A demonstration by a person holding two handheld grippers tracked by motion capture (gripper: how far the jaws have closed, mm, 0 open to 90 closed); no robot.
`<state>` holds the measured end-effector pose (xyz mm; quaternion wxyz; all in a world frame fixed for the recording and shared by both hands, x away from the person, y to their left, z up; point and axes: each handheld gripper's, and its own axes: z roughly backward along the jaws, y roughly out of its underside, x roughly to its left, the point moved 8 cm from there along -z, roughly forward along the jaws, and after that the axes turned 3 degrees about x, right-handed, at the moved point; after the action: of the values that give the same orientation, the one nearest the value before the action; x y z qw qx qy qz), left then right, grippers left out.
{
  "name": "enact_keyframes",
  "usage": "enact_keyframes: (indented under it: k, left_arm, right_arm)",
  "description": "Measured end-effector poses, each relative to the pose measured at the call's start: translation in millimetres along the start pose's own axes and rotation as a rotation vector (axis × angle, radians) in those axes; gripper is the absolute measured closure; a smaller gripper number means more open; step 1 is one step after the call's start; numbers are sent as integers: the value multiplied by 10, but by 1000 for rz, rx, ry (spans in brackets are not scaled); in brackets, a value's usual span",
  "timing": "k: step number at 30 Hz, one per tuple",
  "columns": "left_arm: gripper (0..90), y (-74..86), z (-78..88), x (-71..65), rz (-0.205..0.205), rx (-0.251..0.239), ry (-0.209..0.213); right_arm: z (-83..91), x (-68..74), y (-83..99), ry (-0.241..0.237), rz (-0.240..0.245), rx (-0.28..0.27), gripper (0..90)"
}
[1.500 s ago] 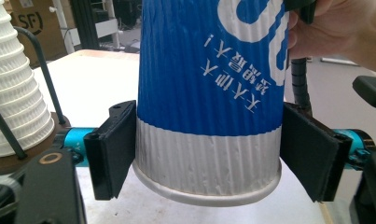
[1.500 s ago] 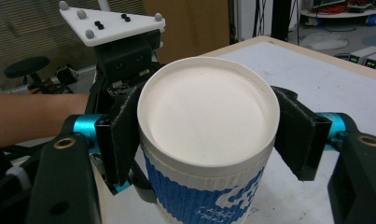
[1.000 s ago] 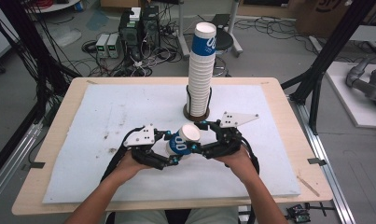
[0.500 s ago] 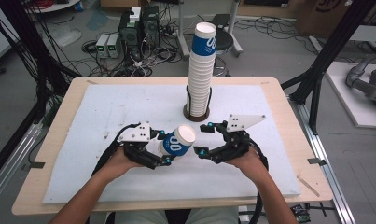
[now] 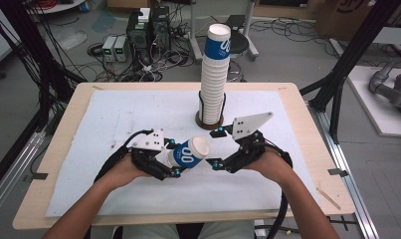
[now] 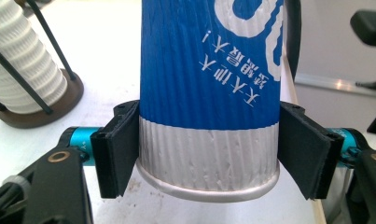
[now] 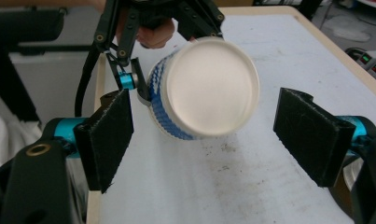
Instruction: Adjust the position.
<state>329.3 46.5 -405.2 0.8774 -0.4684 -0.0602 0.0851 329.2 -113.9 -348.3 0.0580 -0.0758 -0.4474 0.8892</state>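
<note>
A blue and white paper cup (image 5: 189, 153) lies on its side in the air, with its open mouth toward the right. My left gripper (image 5: 174, 158) is shut on its lower part; the pads (image 6: 114, 154) press on the silver band near the cup's (image 6: 209, 84) bottom. My right gripper (image 5: 214, 148) stands open just right of the cup's mouth, apart from it. In the right gripper view the cup's white mouth (image 7: 211, 88) faces me between and beyond the wide-apart pads (image 7: 106, 137). A tall stack of like cups (image 5: 214, 74) rises from a round brown holder (image 5: 209, 121).
A white mat (image 5: 113, 114) covers the wooden table (image 5: 307, 129). The holder's thin black rods (image 6: 55, 51) run up beside the stack. Boxes, cables and a stool stand on the floor beyond the table's far edge.
My right gripper has drawn away from the cup to the right and risen a little. The left gripper keeps hold of the cup in about the same place.
</note>
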Motion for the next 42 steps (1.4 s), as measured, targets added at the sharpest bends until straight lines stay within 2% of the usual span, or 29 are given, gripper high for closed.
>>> enact_keyframes:
  k: [5,8,11,15,24,26,28,37,42]
  left_arm:
    - [267,16,-29,-22,-5,19,17]
    - [267,30,-49,-40,-8,35,25]
    - [267,55,-67,-51,-13,67,27]
    - [266,55,-82,-70,-13,72,40]
    - [266,80,-123,-109,-24,97,60]
    - [265,82,-129,-118,-31,101,64]
    - [265,74,-139,-130,-35,94,67]
    - [259,112,-168,-166,-41,112,86]
    - [243,129,-183,-186,-31,94,96]
  right_arm:
    - [-81,18,-73,-34,64,101,203]
    - [-150,20,-101,-32,101,146,203]
    - [-215,26,-136,-37,128,168,203]
    - [-312,46,-122,-56,147,216,203]
    - [-464,96,-55,-90,167,288,207]
    - [-481,107,-33,-103,173,305,261]
    - [-490,117,-20,-111,184,310,272]
    - [-507,143,64,-154,158,334,306]
    - [-502,158,89,-165,145,338,311]
